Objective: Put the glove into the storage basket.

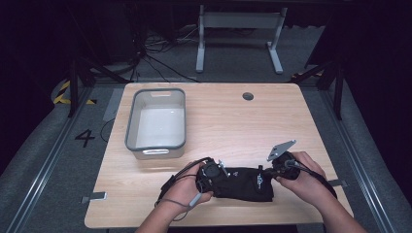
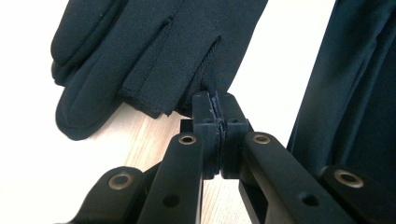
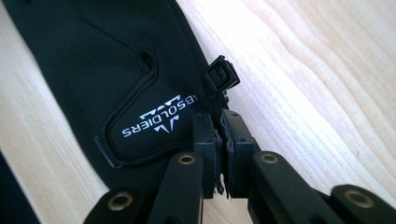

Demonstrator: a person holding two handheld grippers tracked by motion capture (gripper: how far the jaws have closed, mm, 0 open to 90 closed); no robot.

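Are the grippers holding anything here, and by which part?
Both hold black fabric gloves: left gripper pinches one's edge beside the fingers, right gripper its cuff edge beside the white logo.

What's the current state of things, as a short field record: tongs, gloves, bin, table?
left tongs: shut on the black glove, pinching fabric at the base of its fingers
right tongs: shut on the same glove's edge, beside its white logo patch
black glove: stretched between both tongs at the near table edge
second dark fabric: lies close beside it, probably another glove
grey bin: empty, far left, apart from the glove
table: light wood
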